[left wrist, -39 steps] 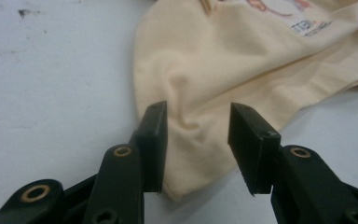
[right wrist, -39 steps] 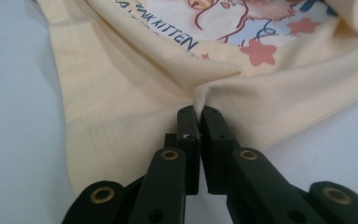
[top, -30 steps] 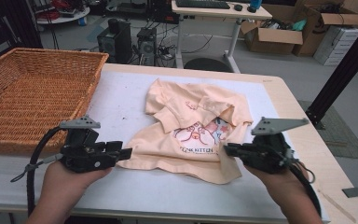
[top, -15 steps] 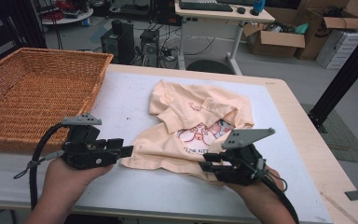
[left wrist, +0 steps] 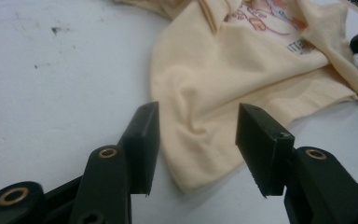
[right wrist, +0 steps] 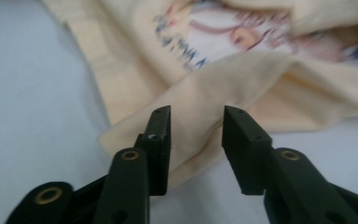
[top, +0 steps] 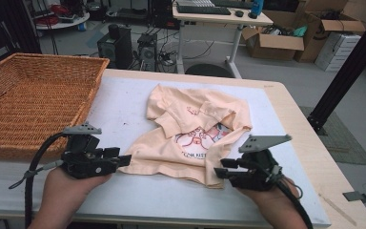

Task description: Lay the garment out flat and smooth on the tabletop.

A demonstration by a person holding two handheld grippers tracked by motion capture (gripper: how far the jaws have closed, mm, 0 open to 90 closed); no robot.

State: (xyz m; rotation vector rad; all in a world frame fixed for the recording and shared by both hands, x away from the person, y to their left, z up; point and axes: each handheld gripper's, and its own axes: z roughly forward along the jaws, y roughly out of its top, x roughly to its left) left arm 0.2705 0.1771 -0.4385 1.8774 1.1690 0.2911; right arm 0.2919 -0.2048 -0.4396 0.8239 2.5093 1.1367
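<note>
A cream T-shirt [top: 195, 133] with a printed cartoon lies crumpled in the middle of the white table top [top: 124, 105]. My left gripper [top: 124, 160] rests at the shirt's near left corner. Its jaws have just been opening, and in the left gripper view [left wrist: 198, 109] they stand open with the cloth [left wrist: 242, 79] reaching between them, untouched by the pads. My right gripper [top: 219, 172] sits at the shirt's near right corner. Its jaws have also just been opening, and a fold of the hem [right wrist: 223, 88] runs loosely between the open right gripper [right wrist: 197, 112].
A large wicker basket [top: 28, 105] stands on the left of the table, close behind my left hand. The table's front edge [top: 171, 220] runs just below both hands. Desks, computers and cardboard boxes [top: 271, 40] stand on the floor beyond the table.
My right gripper has shifted left and closer to the table's front edge, ending at the shirt's near right corner. The left gripper has stayed in place.
</note>
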